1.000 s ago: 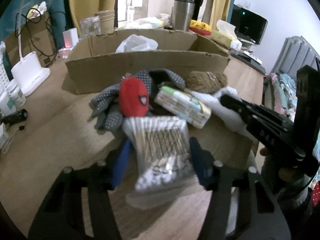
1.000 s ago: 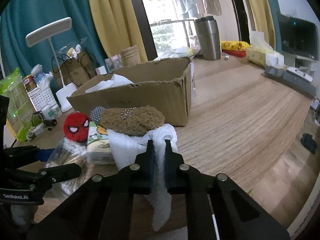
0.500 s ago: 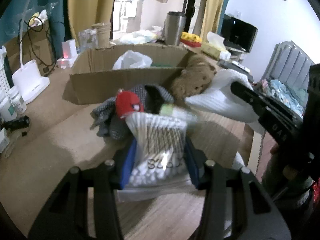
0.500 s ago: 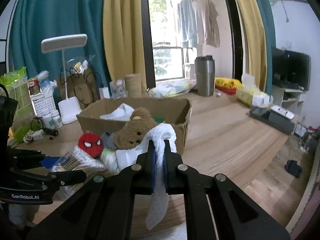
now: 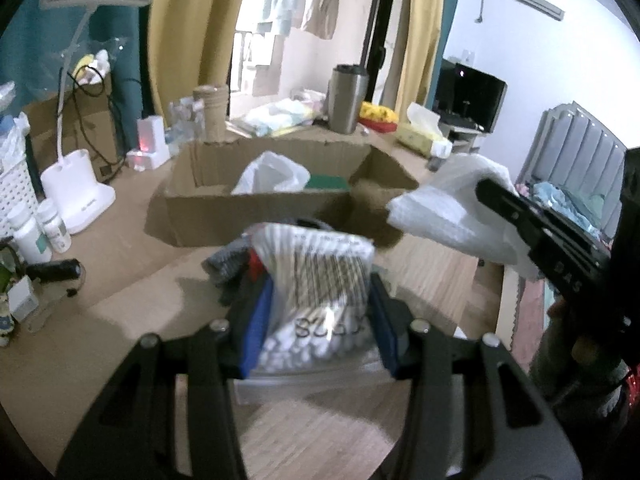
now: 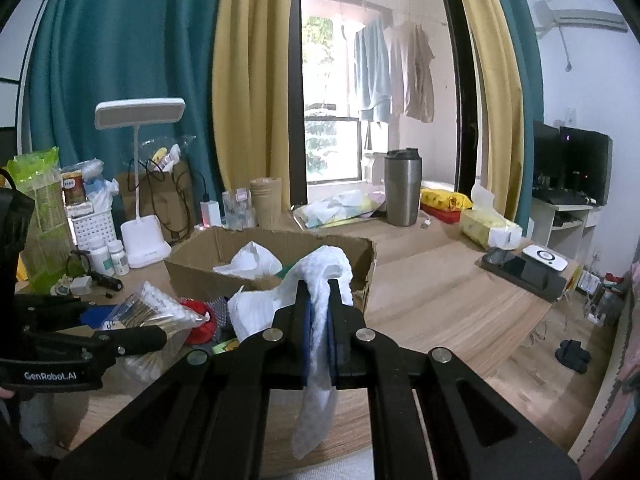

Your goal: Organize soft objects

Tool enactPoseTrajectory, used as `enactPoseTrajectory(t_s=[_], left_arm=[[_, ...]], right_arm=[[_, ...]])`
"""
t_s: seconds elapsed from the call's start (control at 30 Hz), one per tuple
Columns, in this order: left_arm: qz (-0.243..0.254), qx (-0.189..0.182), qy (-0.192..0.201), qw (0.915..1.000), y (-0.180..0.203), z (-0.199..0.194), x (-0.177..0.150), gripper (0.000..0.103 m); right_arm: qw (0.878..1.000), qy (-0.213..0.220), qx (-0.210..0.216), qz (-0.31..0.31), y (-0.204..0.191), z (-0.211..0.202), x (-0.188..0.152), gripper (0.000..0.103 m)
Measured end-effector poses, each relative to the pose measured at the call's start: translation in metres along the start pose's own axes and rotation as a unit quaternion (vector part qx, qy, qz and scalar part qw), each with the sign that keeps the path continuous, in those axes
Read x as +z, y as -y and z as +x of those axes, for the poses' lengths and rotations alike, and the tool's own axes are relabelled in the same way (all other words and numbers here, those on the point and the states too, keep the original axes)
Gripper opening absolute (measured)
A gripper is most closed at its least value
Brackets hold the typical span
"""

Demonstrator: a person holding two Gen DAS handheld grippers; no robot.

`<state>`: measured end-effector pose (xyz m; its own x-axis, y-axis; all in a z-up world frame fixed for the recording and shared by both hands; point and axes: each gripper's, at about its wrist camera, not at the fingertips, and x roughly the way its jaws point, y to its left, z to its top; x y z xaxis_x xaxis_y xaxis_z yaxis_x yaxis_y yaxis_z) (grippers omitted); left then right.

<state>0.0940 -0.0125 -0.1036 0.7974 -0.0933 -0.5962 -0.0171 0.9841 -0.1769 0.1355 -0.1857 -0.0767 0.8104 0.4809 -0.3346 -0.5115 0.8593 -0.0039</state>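
Note:
My left gripper (image 5: 318, 312) is shut on a clear bag of cotton swabs (image 5: 320, 280) and holds it above the table, in front of the open cardboard box (image 5: 256, 204). My right gripper (image 6: 318, 312) is shut on a white towel (image 6: 320, 276), lifted near the box's right front corner; the towel also shows in the left wrist view (image 5: 452, 204). A red Spider-Man plush (image 6: 200, 326) and grey dotted gloves (image 5: 226, 264) lie on the table below. The box holds a white plastic bag (image 5: 272, 174) and something green (image 5: 326, 182).
A white desk lamp (image 5: 78, 184), pill bottles (image 5: 38, 228) and a white basket (image 5: 14, 196) stand left. A steel tumbler (image 6: 402, 186), paper cups (image 6: 266, 200), a tissue box (image 6: 490, 226) and phones (image 6: 516, 266) sit behind and right of the box.
Both grippers have risen from the pile: the left lifted the cotton swab bag, the right lifted the white towel. The brown plush bear that rode up on the towel is gone from view.

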Motion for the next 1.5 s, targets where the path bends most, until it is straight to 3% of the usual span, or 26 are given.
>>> enactPoseTrajectory(t_s=[0.87, 1.5], left_arm=[[0.019, 0.018, 0.079, 0.9965, -0.005, -0.027, 0.032, 0.047], [0.009, 0.032, 0.099, 0.9945, -0.022, -0.013, 0.054, 0.047]], right_arm=[[1.0, 0.023, 0.001, 0.01, 0.0, -0.009, 0.018, 0.008], [0.999, 0.033, -0.004, 0.006, 0.009, 0.013, 0.032, 0.008]])
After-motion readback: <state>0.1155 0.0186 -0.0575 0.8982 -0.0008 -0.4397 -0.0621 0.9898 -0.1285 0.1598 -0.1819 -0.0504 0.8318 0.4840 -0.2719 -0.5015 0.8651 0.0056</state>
